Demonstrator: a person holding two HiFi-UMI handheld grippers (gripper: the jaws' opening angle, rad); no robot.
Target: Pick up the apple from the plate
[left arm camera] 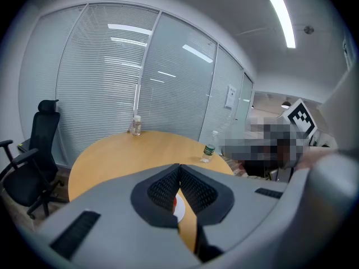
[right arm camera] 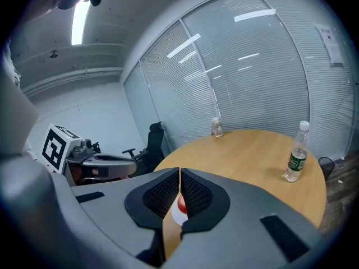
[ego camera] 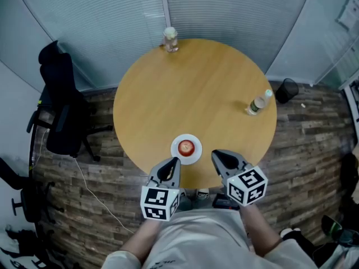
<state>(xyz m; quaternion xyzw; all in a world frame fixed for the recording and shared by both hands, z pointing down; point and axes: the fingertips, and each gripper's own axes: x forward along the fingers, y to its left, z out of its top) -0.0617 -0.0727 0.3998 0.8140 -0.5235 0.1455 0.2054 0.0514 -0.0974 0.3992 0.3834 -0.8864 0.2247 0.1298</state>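
Left grey gripper (ego camera: 173,162) and right grey gripper (ego camera: 216,154): jaws together, empty, flanking small white plate (ego camera: 197,154) bearing red apple (ego camera: 185,147); round wooden table (ego camera: 190,94).

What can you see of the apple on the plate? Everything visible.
The apple is small, round and red, with a paler patch on top, and looks whole. It sits at the middle of a round white plate, by the edge of the wooden table closest to the person. Only the plate touches it. The left gripper and right gripper, both shut, are close by but clear of it.
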